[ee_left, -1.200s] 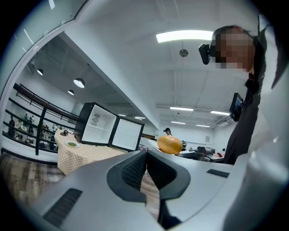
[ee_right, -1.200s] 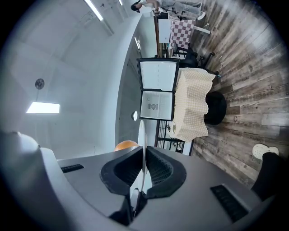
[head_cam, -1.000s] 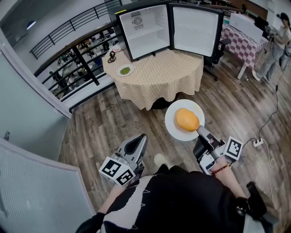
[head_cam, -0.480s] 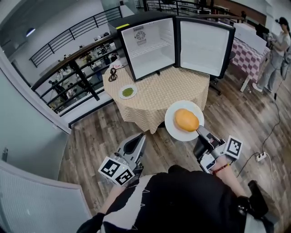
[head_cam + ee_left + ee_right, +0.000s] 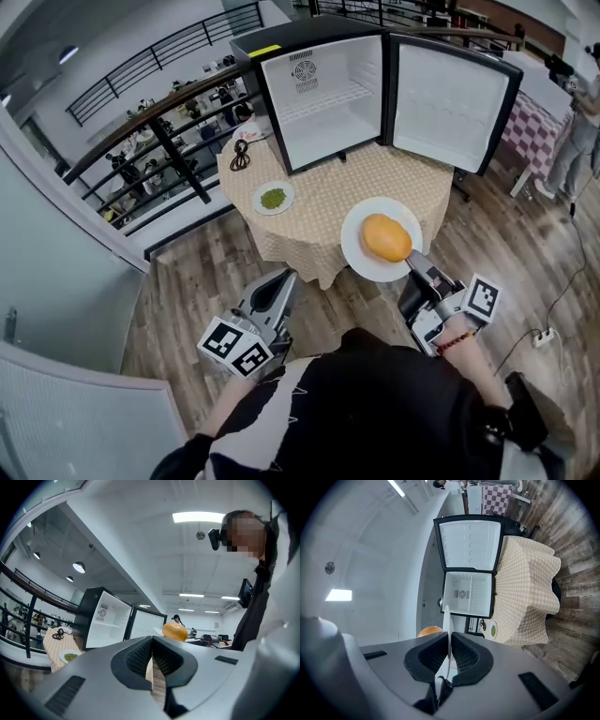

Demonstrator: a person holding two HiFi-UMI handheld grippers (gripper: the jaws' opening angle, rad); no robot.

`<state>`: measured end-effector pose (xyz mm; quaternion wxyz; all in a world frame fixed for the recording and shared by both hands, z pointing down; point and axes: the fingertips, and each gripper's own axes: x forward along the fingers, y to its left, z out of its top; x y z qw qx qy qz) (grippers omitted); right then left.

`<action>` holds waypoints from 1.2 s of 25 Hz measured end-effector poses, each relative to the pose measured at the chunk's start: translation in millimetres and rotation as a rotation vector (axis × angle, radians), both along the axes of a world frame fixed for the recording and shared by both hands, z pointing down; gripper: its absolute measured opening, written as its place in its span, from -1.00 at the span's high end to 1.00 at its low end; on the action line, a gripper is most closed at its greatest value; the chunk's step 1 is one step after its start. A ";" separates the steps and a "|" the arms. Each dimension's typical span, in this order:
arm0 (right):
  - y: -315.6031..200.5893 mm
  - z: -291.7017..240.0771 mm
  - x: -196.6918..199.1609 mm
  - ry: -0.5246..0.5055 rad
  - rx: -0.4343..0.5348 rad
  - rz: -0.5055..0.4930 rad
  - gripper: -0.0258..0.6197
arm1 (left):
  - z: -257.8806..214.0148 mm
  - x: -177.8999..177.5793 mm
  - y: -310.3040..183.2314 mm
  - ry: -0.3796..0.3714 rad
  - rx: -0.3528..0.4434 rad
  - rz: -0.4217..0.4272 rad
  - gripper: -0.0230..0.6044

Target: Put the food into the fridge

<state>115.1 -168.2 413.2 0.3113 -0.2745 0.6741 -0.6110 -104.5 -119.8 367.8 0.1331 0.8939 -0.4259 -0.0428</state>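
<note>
A black mini fridge [image 5: 323, 94] stands open and empty on a round table with a checked cloth [image 5: 319, 211]. A small plate of green food [image 5: 273, 198] lies on the table's left side. My right gripper [image 5: 419, 270] is shut on the rim of a white plate [image 5: 361, 258] that carries an orange round food [image 5: 386, 236], held over the table's near edge. In the right gripper view the plate [image 5: 448, 639] shows edge-on between the jaws, with the fridge [image 5: 468, 592] ahead. My left gripper [image 5: 281, 281] is shut with nothing in it, low over the wooden floor before the table.
A black cable [image 5: 240, 155] lies on the table beside the fridge. A black railing [image 5: 159, 141] runs behind at the left. A person [image 5: 577, 131] stands at the far right near a table with a pink checked cloth [image 5: 525, 112]. A power strip [image 5: 542, 337] lies on the floor.
The table and fridge have come nearer. The plate with the orange food, formerly over the floor, now hangs over the table's near edge. Both grippers keep their state.
</note>
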 end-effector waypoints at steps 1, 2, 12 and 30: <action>-5.4 3.0 -0.8 -0.005 -0.007 0.004 0.83 | 2.1 0.6 -4.5 -0.005 -0.004 0.003 0.88; -10.3 6.4 -1.3 -0.009 -0.015 0.008 0.83 | 4.2 1.7 -8.1 -0.007 -0.008 0.006 0.88; -66.8 35.0 -0.7 -0.010 -0.053 -0.026 0.83 | 30.8 -4.2 -38.7 -0.017 -0.075 -0.060 0.88; -282.4 55.1 -8.4 0.045 -0.019 -0.166 0.83 | 50.7 -39.8 -180.0 -0.009 -0.069 -0.332 0.88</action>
